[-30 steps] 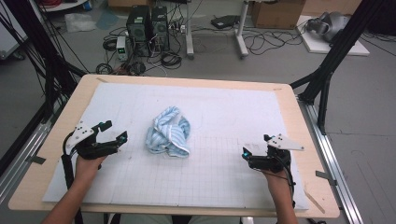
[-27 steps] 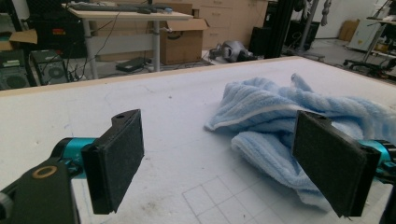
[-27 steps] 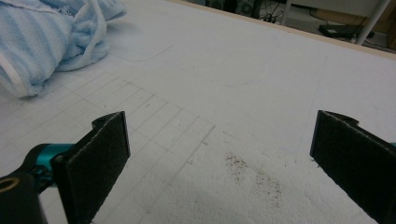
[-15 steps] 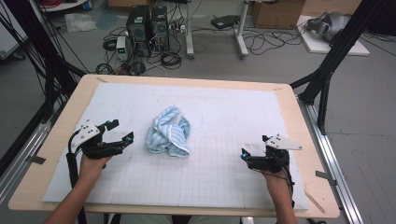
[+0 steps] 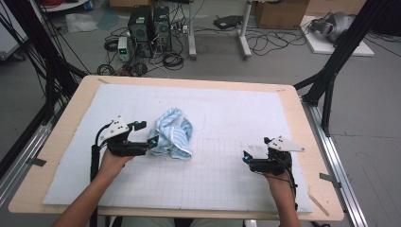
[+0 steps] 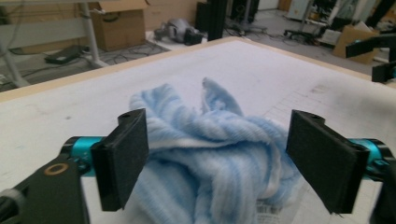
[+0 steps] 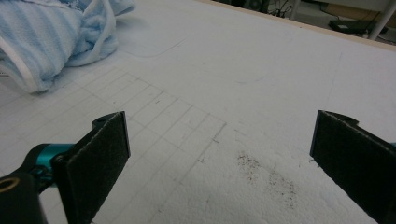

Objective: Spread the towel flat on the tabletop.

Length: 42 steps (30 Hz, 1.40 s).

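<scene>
On the table's white gridded mat (image 5: 227, 118), left of centre, lies a crumpled light-blue striped towel (image 5: 172, 135). Left gripper (image 5: 144, 134) is spread wide, jaws flanking the towel's near edge. Right gripper (image 5: 257, 152), likewise spread, rests well apart over bare mat.

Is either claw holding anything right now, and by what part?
Nothing is held. The left claw is open around the near edge of the blue towel; the right claw is open over bare mat.
</scene>
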Motion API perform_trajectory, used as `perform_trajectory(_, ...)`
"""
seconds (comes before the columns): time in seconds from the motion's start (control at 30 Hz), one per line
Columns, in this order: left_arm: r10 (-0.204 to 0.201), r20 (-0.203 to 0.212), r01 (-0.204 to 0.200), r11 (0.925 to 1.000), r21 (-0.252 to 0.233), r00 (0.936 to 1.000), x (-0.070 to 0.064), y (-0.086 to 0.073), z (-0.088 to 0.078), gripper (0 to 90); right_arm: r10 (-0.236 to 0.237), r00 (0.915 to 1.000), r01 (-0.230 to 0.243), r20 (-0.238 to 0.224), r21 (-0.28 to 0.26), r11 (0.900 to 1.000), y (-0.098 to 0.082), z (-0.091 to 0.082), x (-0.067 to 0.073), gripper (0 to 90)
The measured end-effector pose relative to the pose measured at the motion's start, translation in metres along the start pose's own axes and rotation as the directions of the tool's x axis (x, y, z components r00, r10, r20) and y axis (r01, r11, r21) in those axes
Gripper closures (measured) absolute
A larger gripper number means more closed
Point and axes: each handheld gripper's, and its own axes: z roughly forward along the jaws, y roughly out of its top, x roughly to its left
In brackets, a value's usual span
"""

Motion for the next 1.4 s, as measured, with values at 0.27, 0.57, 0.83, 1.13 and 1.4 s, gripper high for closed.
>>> perform_trajectory(0.27, 0.035, -0.035, -0.031, 0.9941, 0.104, 0.9988, -0.008, 0.005, 0.036, 20.7, -0.003, 1.0, 0.003, -0.006, 0.015, 1.0, -0.001, 0.002, 0.0, 3.8)
perform_trajectory(0.57, 0.057, -0.09, -0.034, 0.9698, 0.242, 0.9943, -0.006, -0.011, 0.06, 21.5, 0.002, 1.0, -0.001, -0.005, 0.024, 1.0, -0.001, 0.003, 0.0, 3.8)
perform_trajectory(0.83, -0.002, 0.0, 0.002, 0.9771, 0.213, 1.0, 0.001, -0.007, 0.06, 68.0, 0.002, 1.0, -0.002, -0.008, 0.027, 1.0, -0.002, 0.004, 0.001, 3.8)
perform_trajectory(1.13, -0.098, -0.012, 0.099, 0.9913, 0.087, 0.9951, 0.023, 0.004, 0.028, 69.0, 0.002, 0.9998, -0.001, -0.018, 0.038, 0.999, -0.002, 0.008, 0.003, 3.8)
perform_trajectory(1.4, -0.143, -0.101, 0.147, 0.9884, 0.038, 0.9846, 0.053, 0.0, -0.003, 68.5, -0.006, 0.9993, 0.008, -0.036, 0.05, 0.999, 0.0, 0.015, 0.008, 3.8)
